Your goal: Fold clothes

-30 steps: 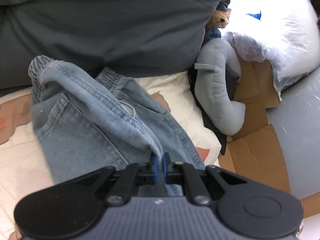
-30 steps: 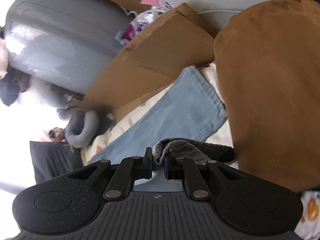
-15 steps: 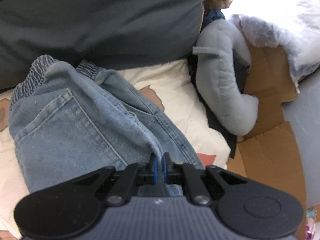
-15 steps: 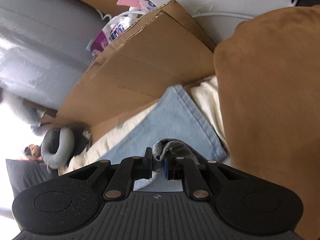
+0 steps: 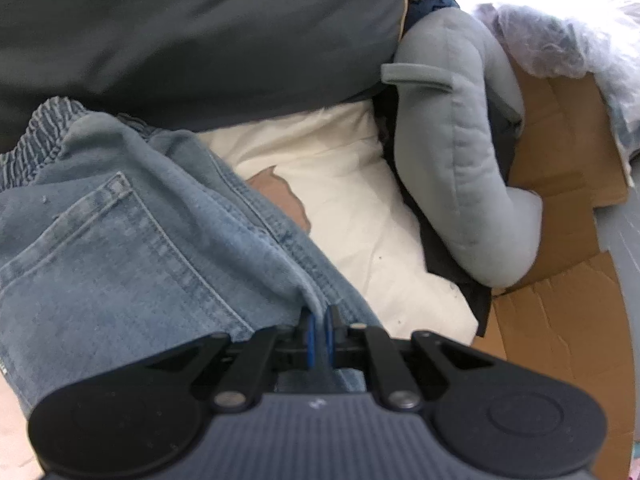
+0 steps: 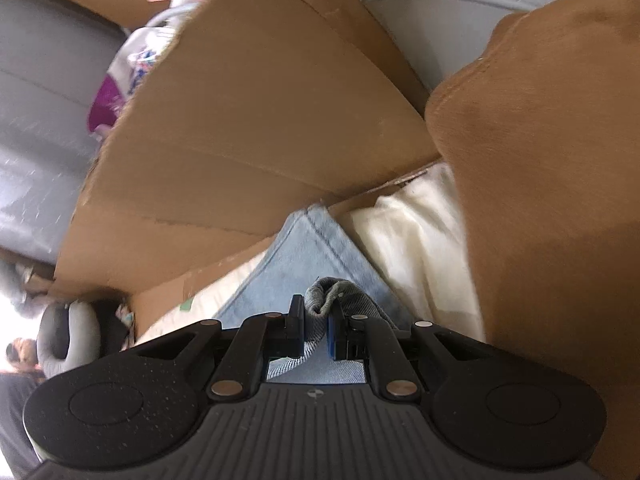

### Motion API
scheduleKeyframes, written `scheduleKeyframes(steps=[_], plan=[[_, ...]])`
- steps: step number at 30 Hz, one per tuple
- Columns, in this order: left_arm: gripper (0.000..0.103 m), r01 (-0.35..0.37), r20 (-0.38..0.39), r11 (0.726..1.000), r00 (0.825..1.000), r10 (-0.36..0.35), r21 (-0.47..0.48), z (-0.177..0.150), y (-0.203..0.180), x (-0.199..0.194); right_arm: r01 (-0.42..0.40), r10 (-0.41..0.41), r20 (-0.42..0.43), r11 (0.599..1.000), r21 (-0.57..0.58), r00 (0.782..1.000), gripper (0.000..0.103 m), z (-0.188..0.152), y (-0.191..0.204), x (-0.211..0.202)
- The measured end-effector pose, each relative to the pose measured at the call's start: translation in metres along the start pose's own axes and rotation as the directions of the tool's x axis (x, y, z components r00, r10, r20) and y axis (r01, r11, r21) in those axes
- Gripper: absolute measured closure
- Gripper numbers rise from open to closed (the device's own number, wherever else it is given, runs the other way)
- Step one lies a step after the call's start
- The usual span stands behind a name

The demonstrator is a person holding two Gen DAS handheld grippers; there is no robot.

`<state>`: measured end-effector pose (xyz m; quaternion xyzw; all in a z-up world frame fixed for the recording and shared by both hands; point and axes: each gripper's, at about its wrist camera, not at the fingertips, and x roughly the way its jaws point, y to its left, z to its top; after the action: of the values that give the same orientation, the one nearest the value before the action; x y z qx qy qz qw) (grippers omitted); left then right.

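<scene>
Pinching the jeans on the bed, both grippers' jaws are clamping denim folds; a thin bite at the left gripper is risking slippage, while the hem at 12 o'clock from the right gripper is crowding the cardboard.

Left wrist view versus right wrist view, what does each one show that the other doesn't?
Only the left wrist view shows the jeans' elastic waistband, back pocket and a dark grey cushion. Only the right shows the leg hem, a brown cushion and a cardboard sheet. Both show a gripper shut on the jeans, a grey neck pillow and pale bedding.
</scene>
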<state>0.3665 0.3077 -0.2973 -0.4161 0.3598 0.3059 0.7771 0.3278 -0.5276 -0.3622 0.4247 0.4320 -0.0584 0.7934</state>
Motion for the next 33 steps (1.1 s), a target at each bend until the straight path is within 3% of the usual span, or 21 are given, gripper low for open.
scheduleKeyframes(steps=[6, 14, 33], plan=[[0.097, -0.021, -0.015, 1.0, 1.0, 0.021, -0.01, 0.002, -0.007, 0.014, 0.039, -0.039, 0.025, 0.999, 0.007, 0.999, 0.094, 0.018, 0.013, 0.029], [0.096, -0.029, -0.063, 0.999, 0.998, 0.031, 0.027, 0.007, -0.02, 0.033, 0.154, -0.156, 0.036, 0.987, 0.047, 0.987, 0.094, 0.031, 0.018, 0.055], [0.096, -0.095, -0.119, 0.974, 0.985, 0.121, 0.206, 0.011, -0.058, 0.053, 0.226, -0.237, 0.099, 0.968, 0.11, 0.966, 0.094, 0.032, 0.021, 0.073]])
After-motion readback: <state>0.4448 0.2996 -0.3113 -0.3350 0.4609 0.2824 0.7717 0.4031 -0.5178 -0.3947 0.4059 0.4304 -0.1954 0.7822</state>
